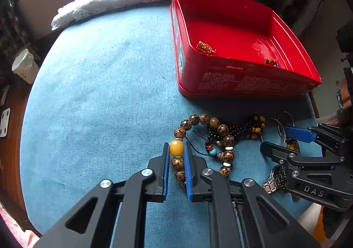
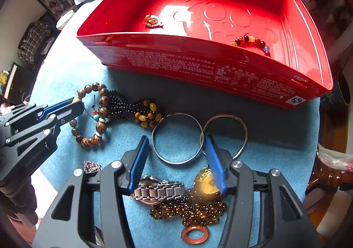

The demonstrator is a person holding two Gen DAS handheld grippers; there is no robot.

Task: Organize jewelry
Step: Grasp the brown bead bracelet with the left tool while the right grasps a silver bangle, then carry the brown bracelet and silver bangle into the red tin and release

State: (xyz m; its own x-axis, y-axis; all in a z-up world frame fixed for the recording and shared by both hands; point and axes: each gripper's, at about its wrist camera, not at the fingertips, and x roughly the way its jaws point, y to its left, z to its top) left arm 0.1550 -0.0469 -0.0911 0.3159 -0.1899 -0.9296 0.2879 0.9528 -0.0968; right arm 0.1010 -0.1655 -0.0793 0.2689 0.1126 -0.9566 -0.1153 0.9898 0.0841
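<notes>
While the left gripper (image 1: 176, 148) is clamped on the yellow bead (image 1: 176, 148) of the brown bead bracelet (image 1: 222, 130), its blue fingers (image 1: 166, 173) pressing that bead from both sides, the bracelet lies on the blue cloth (image 1: 99, 93) of the counter, just near of the red tin (image 1: 242, 34); a strand of small black beads (image 1: 238, 130) with amber ones lies tangled across the bracelet's right part. The right gripper (image 2: 176, 153) points down over the pile to the right; its fingers (image 2: 139, 159) stand apart and press on nothing; the left silver bangle (image 2: 176, 137) lies between their tips, and the right silver bangle (image 2: 227, 133) overlaps it, with the right finger over the crossing. Near of the bangles, between the finger bases, lie a metal-band watch (image 2: 158, 190) and a round golden pendant (image 2: 205, 184); nearer still lie a heap of small amber beads (image 2: 189, 210) and an orange ring (image 2: 195, 234); a small sparkly piece (image 2: 91, 166) lies to the left of the right gripper. Inside the tin, which sits at the far right of the cloth, rest a gold filigree ornament (image 2: 153, 21) toward the left and a red and orange bead bracelet (image 2: 253, 43) by the near wall at the right; a white towel (image 1: 110, 1) lies along the far edge of the counter.
</notes>
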